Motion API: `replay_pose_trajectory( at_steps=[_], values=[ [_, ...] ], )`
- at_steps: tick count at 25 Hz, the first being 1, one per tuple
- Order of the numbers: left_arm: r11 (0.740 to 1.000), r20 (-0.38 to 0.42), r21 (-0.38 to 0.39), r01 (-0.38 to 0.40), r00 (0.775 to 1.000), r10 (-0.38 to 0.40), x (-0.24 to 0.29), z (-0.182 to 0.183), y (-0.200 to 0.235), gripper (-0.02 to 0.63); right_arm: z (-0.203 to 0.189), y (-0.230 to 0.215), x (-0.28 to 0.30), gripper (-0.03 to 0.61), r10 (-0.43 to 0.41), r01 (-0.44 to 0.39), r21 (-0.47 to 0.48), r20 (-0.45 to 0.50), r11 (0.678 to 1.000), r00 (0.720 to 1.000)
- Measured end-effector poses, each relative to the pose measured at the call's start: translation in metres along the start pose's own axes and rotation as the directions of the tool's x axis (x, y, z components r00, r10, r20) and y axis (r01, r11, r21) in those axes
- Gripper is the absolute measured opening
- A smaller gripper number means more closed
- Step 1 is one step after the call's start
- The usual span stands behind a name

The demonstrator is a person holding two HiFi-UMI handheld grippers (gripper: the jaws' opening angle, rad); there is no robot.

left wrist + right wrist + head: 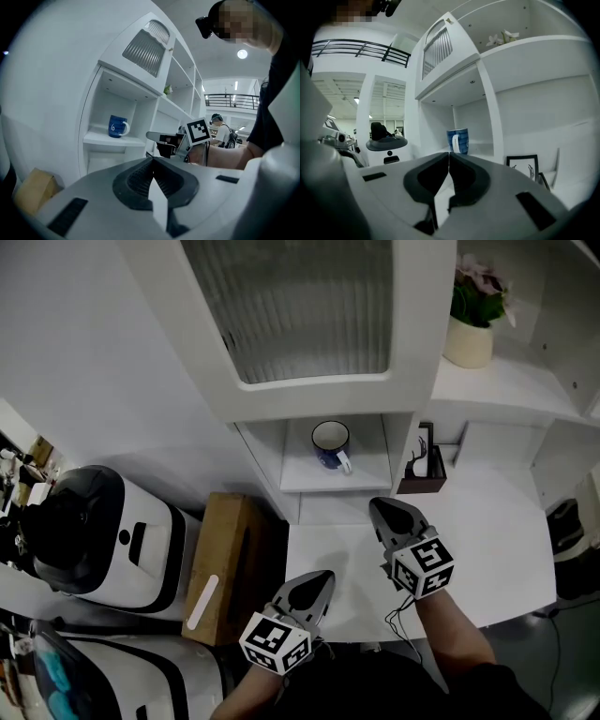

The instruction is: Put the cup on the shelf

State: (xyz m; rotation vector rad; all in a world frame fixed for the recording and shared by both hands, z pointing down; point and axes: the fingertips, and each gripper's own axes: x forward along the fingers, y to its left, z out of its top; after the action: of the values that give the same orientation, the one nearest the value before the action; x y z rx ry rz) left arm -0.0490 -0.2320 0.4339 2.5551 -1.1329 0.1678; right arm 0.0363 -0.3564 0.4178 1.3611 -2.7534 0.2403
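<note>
A blue cup (330, 444) with a white inside stands upright on the small white shelf (370, 474) in the open cubby under the ribbed-glass cabinet door. Its handle points toward me. Nothing touches it. My right gripper (380, 506) hovers over the white counter just below the shelf, shut and empty. Nearer to me and lower left, my left gripper (324, 577) is also shut and empty. The left gripper view shows the cup (116, 126) on the shelf and the right gripper (154, 136) beside it. In the right gripper view the cup (458, 140) stands straight beyond the closed jaws.
A dark picture frame (424, 465) leans in the compartment right of the cubby. A potted plant (473, 310) sits on the upper shelf. A cardboard box (225, 563) and white machines (103, 540) stand at the left. The white counter (487, 540) spreads to the right.
</note>
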Motion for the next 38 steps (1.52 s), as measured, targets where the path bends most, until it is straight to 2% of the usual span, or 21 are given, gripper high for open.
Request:
replay_pose_trajectory(
  at_steps=[12,19,28,38],
  values=[
    [0.992,0.030,-0.031,-0.126,0.992,0.126,-0.005,-0.023,-0.055,0.006,-0.021,0.023,-0.050,0.005,0.178,-0.178,-0.001,-0.042,0.984,0.983],
    [0.982,0.023,-0.040,-0.185,0.982,0.186,-0.014,-0.029,-0.073,0.006,-0.026,0.032,-0.069,0.005,0.233,-0.232,0.022,-0.041,0.972,0.972],
    [0.978,0.014,-0.056,-0.202,0.979,0.204,-0.032,-0.041,-0.076,0.006,-0.045,0.053,-0.083,0.005,0.255,-0.252,0.041,-0.069,0.967,0.965],
    [0.984,0.024,-0.060,-0.168,0.985,0.170,-0.086,-0.049,-0.072,0.006,-0.049,0.099,-0.100,0.003,0.204,-0.201,0.046,-0.078,0.979,0.976]
  ],
)
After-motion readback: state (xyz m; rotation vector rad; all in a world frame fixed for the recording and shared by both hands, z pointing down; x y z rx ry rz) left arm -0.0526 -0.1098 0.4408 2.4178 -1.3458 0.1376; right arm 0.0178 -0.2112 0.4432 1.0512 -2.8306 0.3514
